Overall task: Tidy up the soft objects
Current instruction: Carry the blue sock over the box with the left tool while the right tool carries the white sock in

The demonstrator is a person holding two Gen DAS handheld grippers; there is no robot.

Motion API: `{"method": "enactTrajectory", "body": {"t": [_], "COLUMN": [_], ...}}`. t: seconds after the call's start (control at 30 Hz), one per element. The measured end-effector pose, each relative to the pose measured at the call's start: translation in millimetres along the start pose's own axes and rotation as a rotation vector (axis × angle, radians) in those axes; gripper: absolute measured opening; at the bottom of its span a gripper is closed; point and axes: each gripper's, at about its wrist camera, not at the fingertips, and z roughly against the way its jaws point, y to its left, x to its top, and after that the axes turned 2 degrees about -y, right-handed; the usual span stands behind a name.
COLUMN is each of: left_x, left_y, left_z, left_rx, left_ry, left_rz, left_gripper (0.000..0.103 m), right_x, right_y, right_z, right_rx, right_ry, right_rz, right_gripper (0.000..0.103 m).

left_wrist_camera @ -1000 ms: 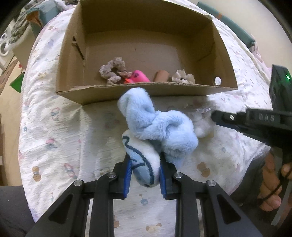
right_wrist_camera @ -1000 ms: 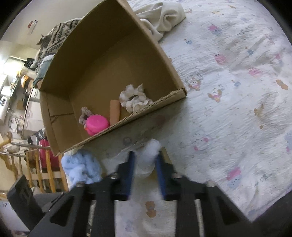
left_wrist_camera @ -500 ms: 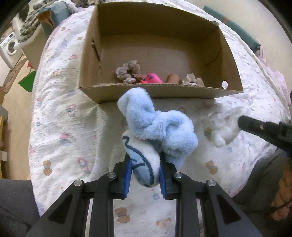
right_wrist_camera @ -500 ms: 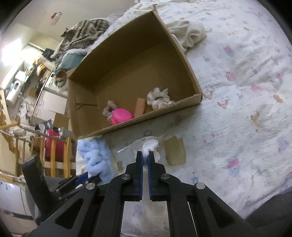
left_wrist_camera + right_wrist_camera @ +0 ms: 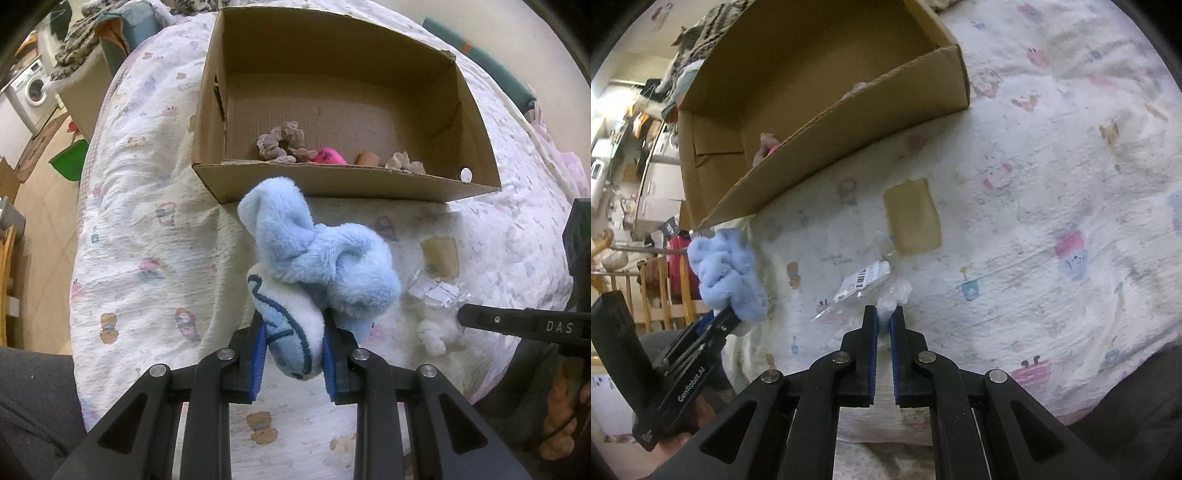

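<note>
My left gripper (image 5: pixel 293 345) is shut on a fluffy light-blue and white plush toy (image 5: pixel 317 258), held above the bedspread in front of the cardboard box (image 5: pixel 347 184). It also shows in the right wrist view (image 5: pixel 727 273). My right gripper (image 5: pixel 883 317) is shut on a small white soft item in a clear wrapper (image 5: pixel 892 295), low over the bedspread; it shows in the left wrist view (image 5: pixel 437 330) too. The box (image 5: pixel 827 125) holds beige scrunchies (image 5: pixel 282 142), a pink item (image 5: pixel 328 156), a tan cylinder (image 5: pixel 367 158) and a cream scrunchie (image 5: pixel 402 164).
A tan rectangular patch (image 5: pixel 912 216) lies on the patterned bedspread (image 5: pixel 147 229) near the box. A washing machine (image 5: pixel 31 88) and floor lie beyond the bed's left edge. Wooden chairs (image 5: pixel 653 291) stand beside the bed.
The left gripper has pulled back and up with the plush toy, so the box looks farther away. The right gripper closed on the white item and moved it down and back from the box.
</note>
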Motion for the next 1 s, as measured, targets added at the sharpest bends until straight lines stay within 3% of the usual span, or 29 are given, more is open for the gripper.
{"method": "enactTrajectory", "body": {"t": [0.2,0.37,0.5,0.63,0.77,0.87,1.0], "left_x": [1.6,1.3,1.5,0.2,1.0,1.1,0.9], "left_y": [-1.8,-1.4,-1.6,-5.0,-6.0,-5.7,-7.3], "left_z": [-0.8,2.2,9.3,10.9,9.7,7.0,2.8], "left_rx": [-0.007,-0.007,-0.003,-0.001,0.008,0.012,0.012], "left_ry": [-0.002,-0.01,-0.03,-0.041,-0.047,-0.039,-0.03], "left_rz": [0.003,0.001,-0.004,-0.015,-0.017,-0.013,-0.014], "left_gripper": [0.023,0.023,0.023,0.023,0.023,0.023,0.024], "right_x": [-5.5,-13.9,-25.3,-22.3,-14.9,-10.0,-5.4], "right_y": [15.3,33.0,43.1,43.7,35.2,37.2,35.4], "right_z": [-5.5,4.1,22.1,46.4,31.2,16.9,-2.6], "right_rx": [-0.006,-0.008,0.036,0.137,0.109,0.003,-0.026], "right_ry": [0.016,0.006,0.006,-0.064,-0.052,-0.05,-0.005], "right_rz": [0.06,0.142,0.191,0.177,0.145,0.173,0.163], "right_gripper": [0.012,0.007,0.007,0.007,0.007,0.007,0.007]}}
